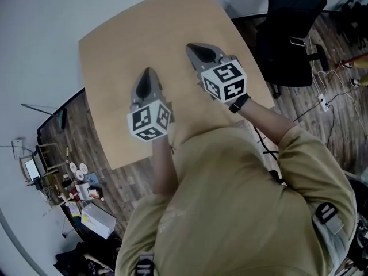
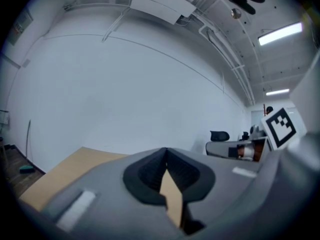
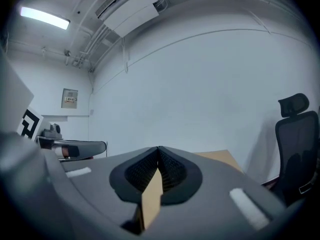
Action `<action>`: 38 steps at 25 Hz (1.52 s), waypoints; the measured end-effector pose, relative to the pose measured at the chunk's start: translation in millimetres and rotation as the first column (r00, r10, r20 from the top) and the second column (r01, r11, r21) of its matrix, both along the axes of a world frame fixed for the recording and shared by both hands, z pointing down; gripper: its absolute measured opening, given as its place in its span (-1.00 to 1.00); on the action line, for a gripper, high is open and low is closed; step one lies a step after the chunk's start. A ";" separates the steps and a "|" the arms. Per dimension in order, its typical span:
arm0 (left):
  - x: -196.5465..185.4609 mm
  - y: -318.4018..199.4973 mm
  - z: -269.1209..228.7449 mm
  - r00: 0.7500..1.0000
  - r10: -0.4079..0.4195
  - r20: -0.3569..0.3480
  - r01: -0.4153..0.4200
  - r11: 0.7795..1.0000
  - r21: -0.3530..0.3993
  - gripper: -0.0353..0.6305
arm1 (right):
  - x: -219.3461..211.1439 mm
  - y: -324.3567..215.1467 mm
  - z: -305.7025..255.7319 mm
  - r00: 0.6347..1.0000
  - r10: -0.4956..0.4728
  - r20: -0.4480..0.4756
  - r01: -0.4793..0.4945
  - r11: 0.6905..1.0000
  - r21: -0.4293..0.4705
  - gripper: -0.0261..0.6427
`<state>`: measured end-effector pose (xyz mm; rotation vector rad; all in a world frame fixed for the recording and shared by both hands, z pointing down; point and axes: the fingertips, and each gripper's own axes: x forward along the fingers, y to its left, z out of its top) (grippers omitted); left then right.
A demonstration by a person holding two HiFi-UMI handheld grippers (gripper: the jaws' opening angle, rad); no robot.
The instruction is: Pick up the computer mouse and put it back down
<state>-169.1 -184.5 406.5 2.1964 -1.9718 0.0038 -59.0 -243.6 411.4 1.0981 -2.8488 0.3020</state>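
Both claws hover side by side above the bare wooden tabletop (image 1: 115, 56), pointing away from the person. The left claw (image 2: 165, 150) is clenched on nothing, its tips meeting. The right claw (image 3: 158, 148) is likewise clenched and empty. The mouse shows in no view. A black chair (image 1: 287, 33) stands off the tabletop's right side.

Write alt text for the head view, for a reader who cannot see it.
Seen from above, a person in a tan shirt holds a left tool and a right tool, both shut and empty, over a light wooden table. A black office chair stands beside the table.
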 end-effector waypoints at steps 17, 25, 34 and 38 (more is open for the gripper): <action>46.5 1.4 19.6 0.994 0.106 -0.013 -0.106 0.994 -0.025 -0.89 | 44.4 27.3 16.3 0.988 -0.055 -0.147 0.055 0.998 -0.008 -0.91; 48.2 -5.9 22.4 0.991 0.136 -0.009 -0.136 0.990 -0.033 -0.89 | 43.1 24.9 32.5 0.982 -0.077 -0.171 0.068 0.996 -0.058 -0.91; 65.0 8.7 28.8 0.986 0.165 0.005 -0.165 0.986 -0.041 -0.89 | 67.4 41.8 35.6 0.973 -0.091 -0.211 0.074 0.993 -0.088 -0.91; 63.4 16.8 36.3 0.985 0.172 0.004 -0.171 0.984 -0.050 -0.89 | 74.8 49.2 35.4 0.957 -0.114 -0.267 0.095 0.992 -0.080 -0.91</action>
